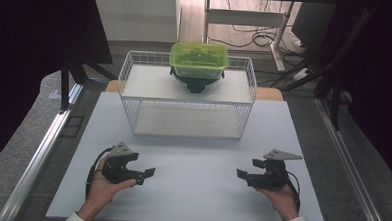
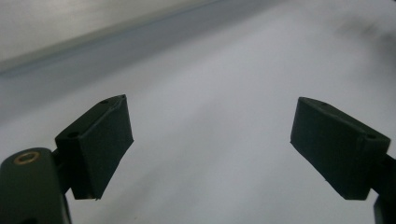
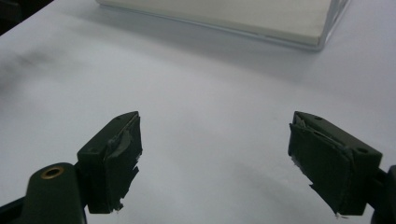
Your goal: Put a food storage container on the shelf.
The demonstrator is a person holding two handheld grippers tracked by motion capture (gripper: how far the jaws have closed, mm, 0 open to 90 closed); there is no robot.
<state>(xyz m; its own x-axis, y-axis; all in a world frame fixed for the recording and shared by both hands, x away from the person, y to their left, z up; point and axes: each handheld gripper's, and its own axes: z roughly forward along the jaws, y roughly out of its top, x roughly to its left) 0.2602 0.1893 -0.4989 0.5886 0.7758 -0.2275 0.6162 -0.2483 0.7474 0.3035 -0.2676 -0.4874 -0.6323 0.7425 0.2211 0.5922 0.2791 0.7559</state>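
Observation:
A green lidded container (image 1: 199, 59) sits upside-looking on a black base on the top shelf of a white wire rack (image 1: 187, 92) at the back of the table. My left gripper (image 1: 148, 173) rests low over the white table (image 1: 190, 190) at front left, held in a hand, jaws wide apart and empty. My right gripper (image 1: 241, 173) mirrors it at front right, also open with nothing in it. In the left gripper view the gripper (image 2: 210, 140) faces bare tabletop. In the right gripper view the gripper (image 3: 215, 158) points toward the rack's lower shelf (image 3: 261, 18).
The rack's lower shelf (image 1: 186, 121) is bare. Metal rails (image 1: 36, 158) run along both table sides, with dark curtains beyond. Cables (image 1: 252, 39) lie on the floor behind. Open tabletop lies between the two grippers.

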